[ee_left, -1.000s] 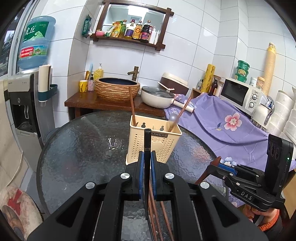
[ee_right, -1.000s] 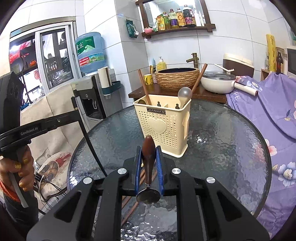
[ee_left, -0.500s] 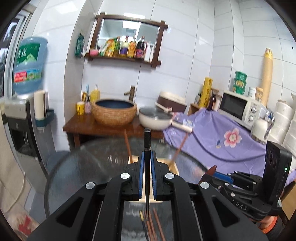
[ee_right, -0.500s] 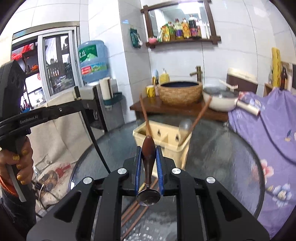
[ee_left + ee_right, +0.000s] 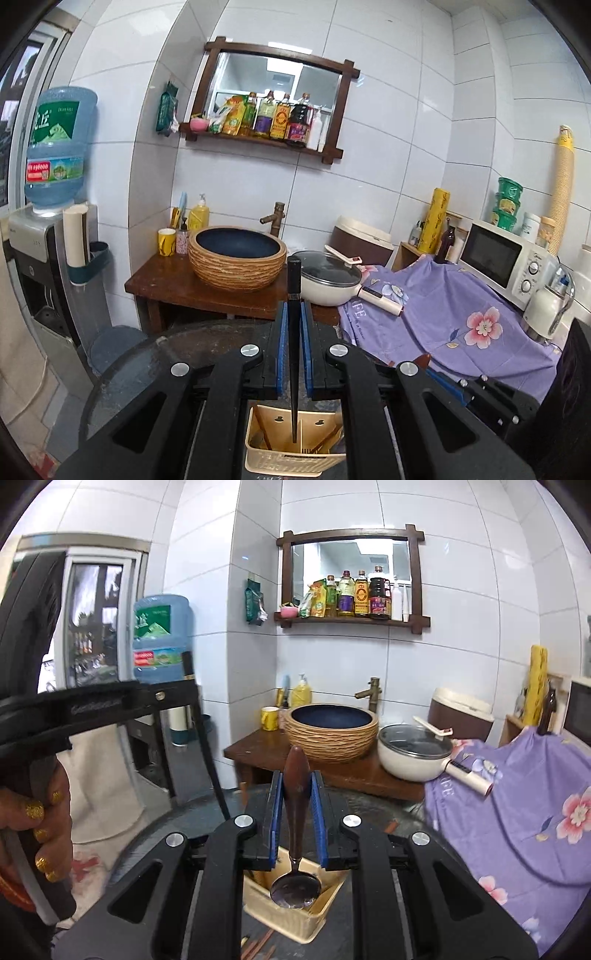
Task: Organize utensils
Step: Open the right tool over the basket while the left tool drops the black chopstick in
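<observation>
My left gripper (image 5: 294, 314) is shut on a black chopstick (image 5: 294, 350) that hangs upright, its tip over the cream utensil caddy (image 5: 291, 463) directly below. My right gripper (image 5: 297, 786) is shut on a wooden-handled spoon (image 5: 296, 812); its metal bowl (image 5: 295, 890) hangs down over the same caddy (image 5: 291, 919). The caddy holds brown chopsticks. The left gripper with its chopstick also shows at the left of the right wrist view (image 5: 195, 716). Loose chopsticks (image 5: 258, 949) lie on the glass table by the caddy.
The round glass table (image 5: 147, 362) carries the caddy. Behind it stand a wooden stand with a woven basin (image 5: 236, 258) and a white pot (image 5: 328, 284). A water dispenser (image 5: 48, 258) is left, a purple cloth (image 5: 443, 321) and microwave (image 5: 495, 258) right.
Both grippers have risen and moved forward over the caddy, tilting so the chopstick and spoon now hang above its compartments. Both stay shut on their utensils.
</observation>
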A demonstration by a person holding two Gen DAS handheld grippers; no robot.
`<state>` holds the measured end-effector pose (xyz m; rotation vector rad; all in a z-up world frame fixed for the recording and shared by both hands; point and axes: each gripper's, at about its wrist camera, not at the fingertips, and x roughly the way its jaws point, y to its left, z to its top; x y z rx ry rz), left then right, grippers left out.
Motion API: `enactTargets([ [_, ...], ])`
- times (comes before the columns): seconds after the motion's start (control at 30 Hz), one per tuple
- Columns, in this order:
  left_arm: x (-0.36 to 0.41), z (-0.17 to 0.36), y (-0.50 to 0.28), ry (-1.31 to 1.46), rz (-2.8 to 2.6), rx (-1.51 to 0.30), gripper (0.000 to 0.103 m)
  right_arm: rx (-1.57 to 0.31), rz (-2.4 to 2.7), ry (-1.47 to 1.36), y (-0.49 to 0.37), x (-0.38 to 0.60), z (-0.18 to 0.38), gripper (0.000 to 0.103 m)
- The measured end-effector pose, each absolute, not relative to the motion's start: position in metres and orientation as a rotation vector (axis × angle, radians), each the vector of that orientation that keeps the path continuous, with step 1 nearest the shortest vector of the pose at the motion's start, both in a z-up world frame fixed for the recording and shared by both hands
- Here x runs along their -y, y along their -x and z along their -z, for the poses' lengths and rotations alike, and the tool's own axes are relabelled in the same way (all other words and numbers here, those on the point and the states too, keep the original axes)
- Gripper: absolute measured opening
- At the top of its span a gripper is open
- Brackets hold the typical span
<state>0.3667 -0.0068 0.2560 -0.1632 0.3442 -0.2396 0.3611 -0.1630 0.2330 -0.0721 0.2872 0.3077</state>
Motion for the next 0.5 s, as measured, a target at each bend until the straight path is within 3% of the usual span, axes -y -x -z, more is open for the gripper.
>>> enactTargets([
  [0.5,0.021,-0.165,-0.39,0.113,0.229,-0.484,0.007,-0.392,-0.275,0.035,-0.392,0.161,-0.147,0.016],
])
